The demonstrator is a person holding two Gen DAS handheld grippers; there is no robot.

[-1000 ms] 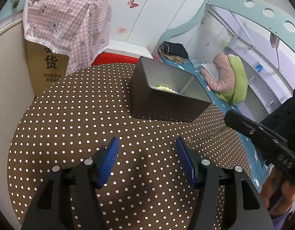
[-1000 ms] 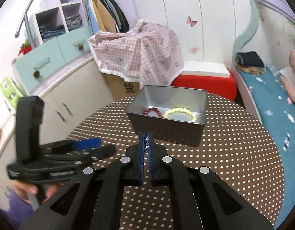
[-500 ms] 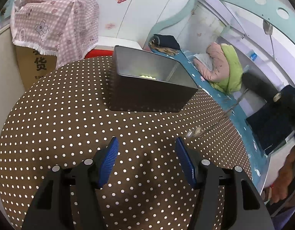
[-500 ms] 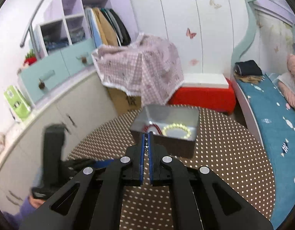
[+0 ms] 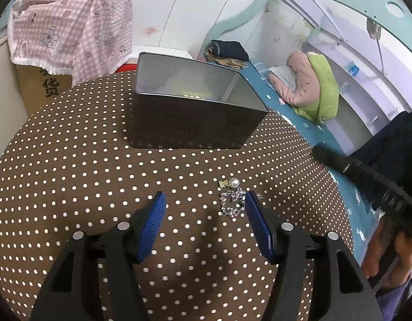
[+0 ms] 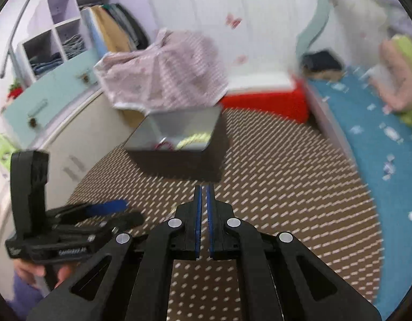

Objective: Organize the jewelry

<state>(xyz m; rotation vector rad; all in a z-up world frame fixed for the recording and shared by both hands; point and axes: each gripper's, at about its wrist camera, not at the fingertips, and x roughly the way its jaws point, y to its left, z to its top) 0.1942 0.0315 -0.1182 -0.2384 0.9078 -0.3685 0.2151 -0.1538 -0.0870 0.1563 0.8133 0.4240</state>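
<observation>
A grey metal tin (image 5: 195,119) stands on the brown polka-dot round table (image 5: 72,165); it also shows in the blurred right wrist view (image 6: 179,136), holding a yellow bead bracelet (image 6: 192,139) and a red one (image 6: 163,144). A silver chain with a pearl (image 5: 232,200) lies on the table just inside the right finger of my open left gripper (image 5: 204,208). My right gripper (image 6: 203,195) is nearly shut with a thin gap and nothing visible between its pads, held above the table in front of the tin.
A pink checked cloth over a cardboard box (image 5: 69,32) stands behind the table. A red stool (image 6: 262,101) and a blue bed (image 6: 366,123) lie to the right. Cabinets (image 6: 45,101) stand at the left.
The silver chain that the right gripper held is now lying on the table by my left gripper. The right gripper has dropped lower and is moving, its view blurred.
</observation>
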